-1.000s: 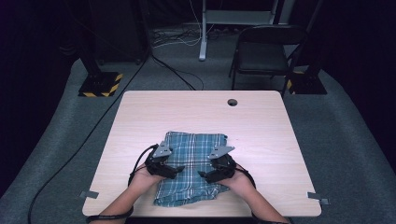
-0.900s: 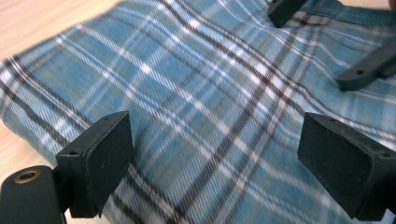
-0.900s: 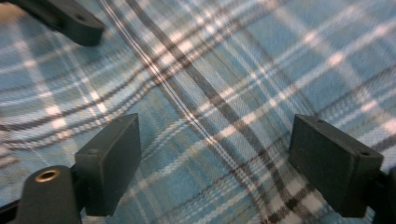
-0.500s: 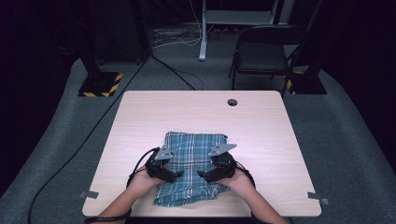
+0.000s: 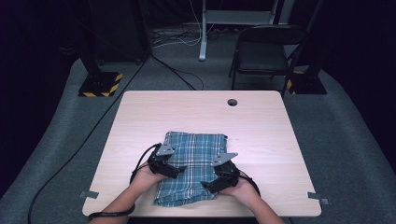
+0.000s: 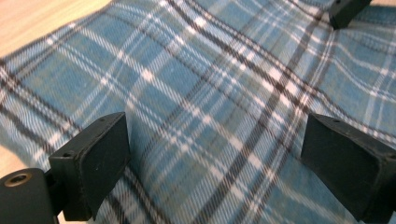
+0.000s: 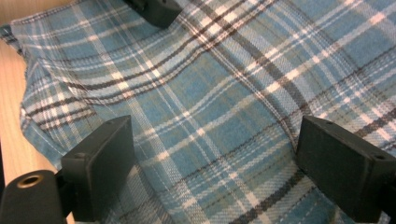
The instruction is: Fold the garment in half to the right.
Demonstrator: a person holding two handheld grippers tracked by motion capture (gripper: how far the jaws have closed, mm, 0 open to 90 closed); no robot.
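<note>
1. The table [image 5: 261,121] carries everything.
2. The folded plaid cloth [image 5: 196,163] lies flat near the table's front edge.
3. The left tool [image 5: 173,169] and right tool [image 5: 211,183] gape over it, released, gripping nothing; the right's jaws have just been opening. A shallow pinch could drag the top layer and undo the fold.
</note>
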